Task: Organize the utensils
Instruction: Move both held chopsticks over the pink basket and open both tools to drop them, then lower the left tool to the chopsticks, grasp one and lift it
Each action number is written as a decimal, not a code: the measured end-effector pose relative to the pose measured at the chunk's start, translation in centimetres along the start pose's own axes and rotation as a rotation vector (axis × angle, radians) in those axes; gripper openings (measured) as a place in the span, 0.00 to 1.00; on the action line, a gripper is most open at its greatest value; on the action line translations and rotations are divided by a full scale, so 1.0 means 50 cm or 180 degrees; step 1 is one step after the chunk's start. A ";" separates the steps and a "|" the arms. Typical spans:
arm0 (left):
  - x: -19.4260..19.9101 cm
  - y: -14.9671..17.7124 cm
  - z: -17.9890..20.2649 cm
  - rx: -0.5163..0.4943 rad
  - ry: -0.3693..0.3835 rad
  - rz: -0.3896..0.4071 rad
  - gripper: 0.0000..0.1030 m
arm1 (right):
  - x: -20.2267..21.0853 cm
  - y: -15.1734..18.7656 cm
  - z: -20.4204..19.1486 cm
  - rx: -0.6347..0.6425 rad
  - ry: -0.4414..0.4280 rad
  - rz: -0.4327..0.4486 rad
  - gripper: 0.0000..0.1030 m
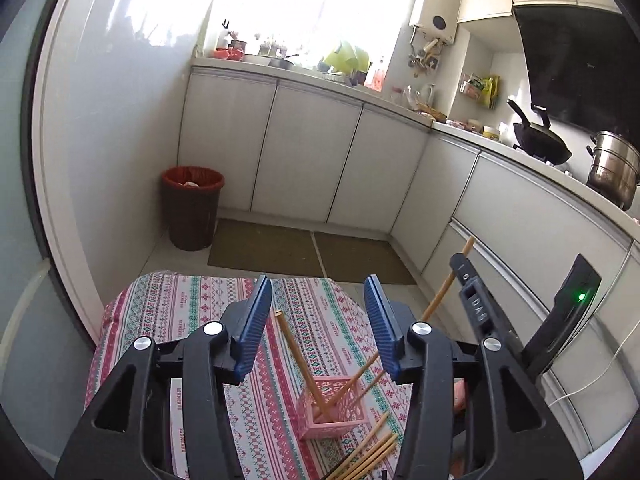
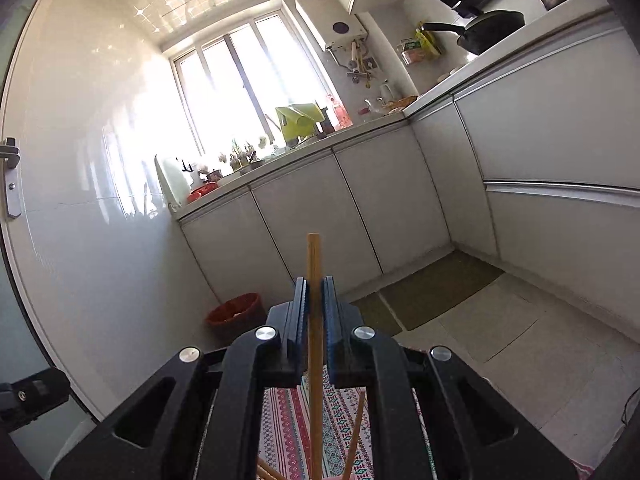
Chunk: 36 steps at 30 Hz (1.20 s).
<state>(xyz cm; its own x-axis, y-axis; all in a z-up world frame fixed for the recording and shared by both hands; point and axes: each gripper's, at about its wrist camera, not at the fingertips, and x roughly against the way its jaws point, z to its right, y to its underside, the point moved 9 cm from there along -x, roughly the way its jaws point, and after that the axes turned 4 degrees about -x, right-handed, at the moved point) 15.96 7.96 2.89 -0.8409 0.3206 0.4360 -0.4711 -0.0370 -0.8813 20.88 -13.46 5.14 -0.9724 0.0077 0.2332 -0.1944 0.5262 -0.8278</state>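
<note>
In the left wrist view, the left gripper [image 1: 318, 320] is hovering over a small table draped in a patterned cloth [image 1: 192, 300], its blue-padded jaws standing apart with nothing between the pads. Below and just beyond the jaws, a pink slotted basket [image 1: 334, 412] is sitting on the cloth, and several chopsticks are leaning out of it; one basket chopstick [image 1: 298, 354] is rising up through the gap between the open fingers without touching either pad. Nearer the camera, a loose bundle of chopsticks [image 1: 368, 454] is lying flat on the cloth just beside the basket, toward the right finger. To the right, the right gripper [image 1: 472, 300] is showing side-on, carrying a held chopstick [image 1: 448, 284] that is slanting upward past its tip.

In the right wrist view, the right gripper [image 2: 316, 296] is pinching that held chopstick [image 2: 315, 344] between nearly closed jaws; the stick is running roughly upright through the pads, sticking out above them and reaching down toward the cloth below.

Farther off, a dark waste bin with a red liner [image 1: 192, 206] is standing on the floor by the wall, a floor mat [image 1: 308, 252] is lying before white cabinets [image 1: 312, 156], and a black wok [image 1: 540, 140] is sitting on the counter.
</note>
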 end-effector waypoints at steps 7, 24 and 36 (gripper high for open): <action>0.021 -0.009 -0.012 0.0008 -0.0042 0.0018 0.55 | 0.022 0.075 -0.039 0.0242 -0.0088 -0.0140 0.67; 0.022 0.124 0.224 -0.1081 0.0762 -0.0766 0.89 | 0.254 -0.044 0.350 -0.0802 0.1365 -0.0626 0.93; -0.240 0.488 0.353 -0.1335 0.0904 -0.2903 0.34 | 0.344 0.181 0.552 -0.2048 0.1633 -0.2080 0.93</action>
<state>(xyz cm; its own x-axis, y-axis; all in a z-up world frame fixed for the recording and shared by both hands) 9.86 -13.49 -20.63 -0.0933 0.2746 0.9570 -0.7199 0.6454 -0.2553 -1.18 -32.03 -12.43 -0.5025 -0.1605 0.8496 -0.4100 0.9093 -0.0707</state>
